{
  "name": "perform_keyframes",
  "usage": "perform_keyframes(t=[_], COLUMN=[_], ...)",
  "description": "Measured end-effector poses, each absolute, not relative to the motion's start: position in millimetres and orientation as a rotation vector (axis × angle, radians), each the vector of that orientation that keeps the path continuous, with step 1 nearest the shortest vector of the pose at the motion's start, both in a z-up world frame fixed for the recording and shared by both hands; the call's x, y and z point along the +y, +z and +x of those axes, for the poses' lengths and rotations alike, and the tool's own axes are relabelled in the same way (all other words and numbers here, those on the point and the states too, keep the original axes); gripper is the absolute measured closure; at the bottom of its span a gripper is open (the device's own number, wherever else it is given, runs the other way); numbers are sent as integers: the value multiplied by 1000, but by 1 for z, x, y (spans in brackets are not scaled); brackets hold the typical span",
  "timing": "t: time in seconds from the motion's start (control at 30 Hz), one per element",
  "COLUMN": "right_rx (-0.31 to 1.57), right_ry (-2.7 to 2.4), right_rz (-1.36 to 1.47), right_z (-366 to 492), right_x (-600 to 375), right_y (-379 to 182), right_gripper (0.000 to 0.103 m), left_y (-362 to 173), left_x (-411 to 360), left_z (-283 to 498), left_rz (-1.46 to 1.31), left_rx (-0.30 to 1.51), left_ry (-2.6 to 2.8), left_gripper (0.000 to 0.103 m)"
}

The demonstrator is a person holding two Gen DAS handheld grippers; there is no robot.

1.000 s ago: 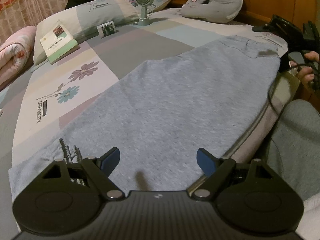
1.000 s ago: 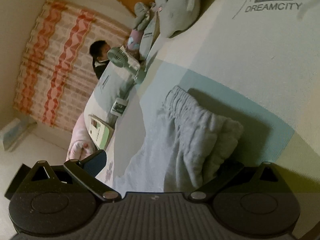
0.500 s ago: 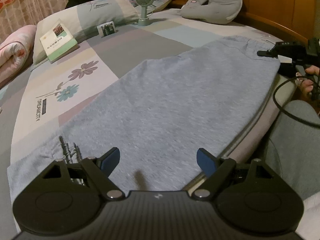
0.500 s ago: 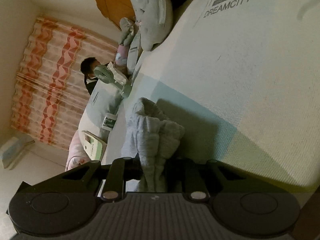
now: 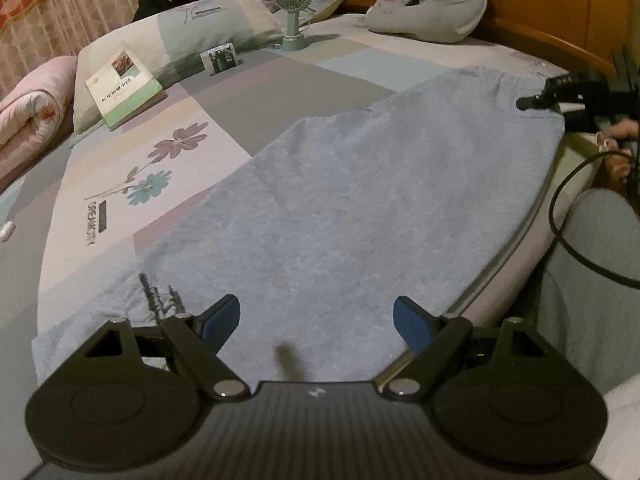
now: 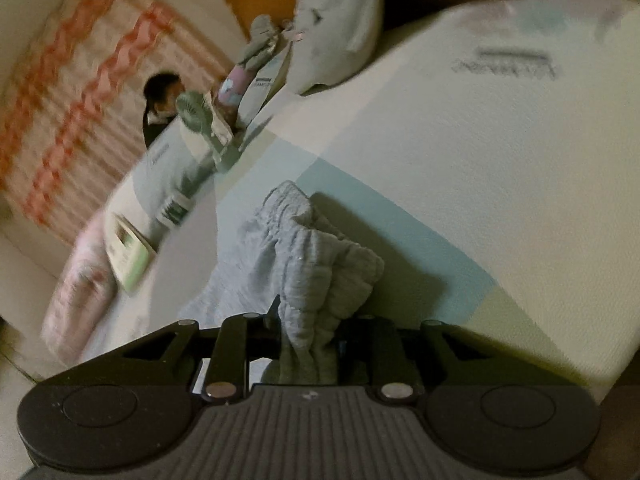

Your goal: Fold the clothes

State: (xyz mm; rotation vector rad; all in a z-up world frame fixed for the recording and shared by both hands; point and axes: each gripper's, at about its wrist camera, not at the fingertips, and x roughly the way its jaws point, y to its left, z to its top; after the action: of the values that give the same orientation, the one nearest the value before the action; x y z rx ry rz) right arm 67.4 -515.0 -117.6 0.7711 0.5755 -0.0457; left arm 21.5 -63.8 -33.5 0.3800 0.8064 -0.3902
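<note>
Soft grey fleece trousers spread flat on bed; right gripper pinches bunched waistband, left gripper wide, empty; limp fabric, likely best grabbed at corners.

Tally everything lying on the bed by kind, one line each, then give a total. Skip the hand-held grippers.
Grey garment: 1
Pillows: 2, patterned pillow and grey cushion
Green desk fan: 1
Book: 1
Small printed packet: 1
Pink rolled quilt: 1
Total: 7
</note>
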Motion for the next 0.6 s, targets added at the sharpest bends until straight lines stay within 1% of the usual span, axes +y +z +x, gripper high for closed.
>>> perform_keyframes(t=[0.33, 0.6], right_rx=[557, 530], right_ry=[-25, 34], right_rz=[512, 342], right_z=[68, 66], right_x=[-474, -419], right_y=[-57, -12], right_gripper=[76, 76], left_y=[-26, -23], left_x=[-35, -2], left_z=[17, 7], left_rz=[404, 393], left_rx=[795, 780], left_ry=[-389, -408], left_gripper=[19, 19])
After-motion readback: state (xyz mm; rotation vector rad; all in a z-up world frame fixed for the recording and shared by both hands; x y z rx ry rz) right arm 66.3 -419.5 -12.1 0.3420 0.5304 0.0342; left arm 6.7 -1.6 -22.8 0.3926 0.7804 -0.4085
